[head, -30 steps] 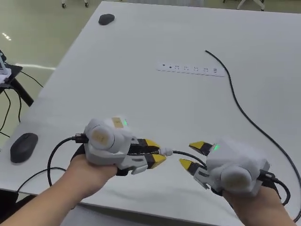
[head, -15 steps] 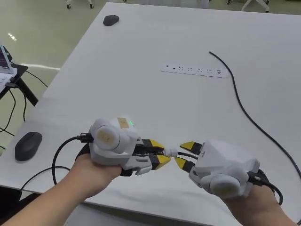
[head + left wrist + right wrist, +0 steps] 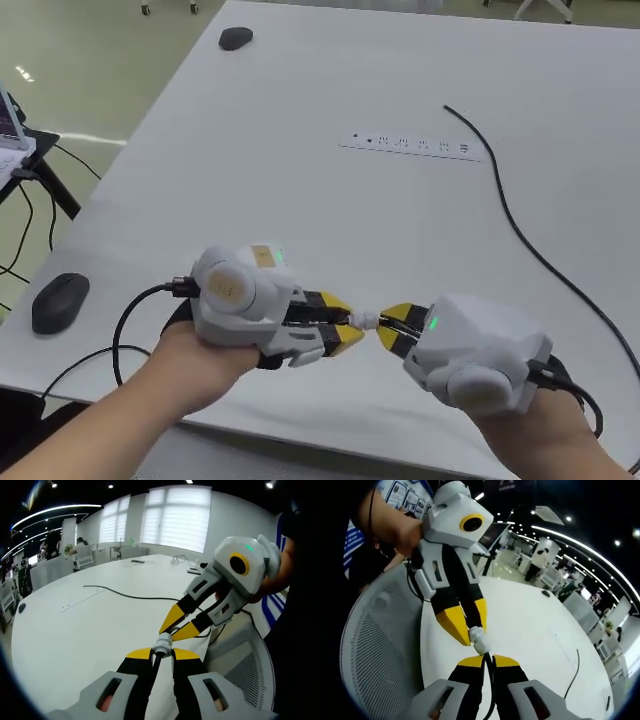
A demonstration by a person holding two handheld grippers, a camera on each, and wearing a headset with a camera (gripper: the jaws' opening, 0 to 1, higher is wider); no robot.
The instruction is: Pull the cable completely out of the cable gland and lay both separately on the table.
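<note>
Cable gland (image 3: 367, 321) pinched in left gripper (image 3: 352, 328); right gripper (image 3: 389, 326) apparently clamps black cable (image 3: 489, 676).

The right tool (image 3: 488, 660) pinches the cable (image 3: 489, 679), the left tool (image 3: 474, 633) the gland (image 3: 478, 640)

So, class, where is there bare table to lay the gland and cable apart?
Free: the wide patch bordered by the power strip, the long cord and the near mouse. Crowded: the near edge, where left gripper and right gripper meet.
</note>
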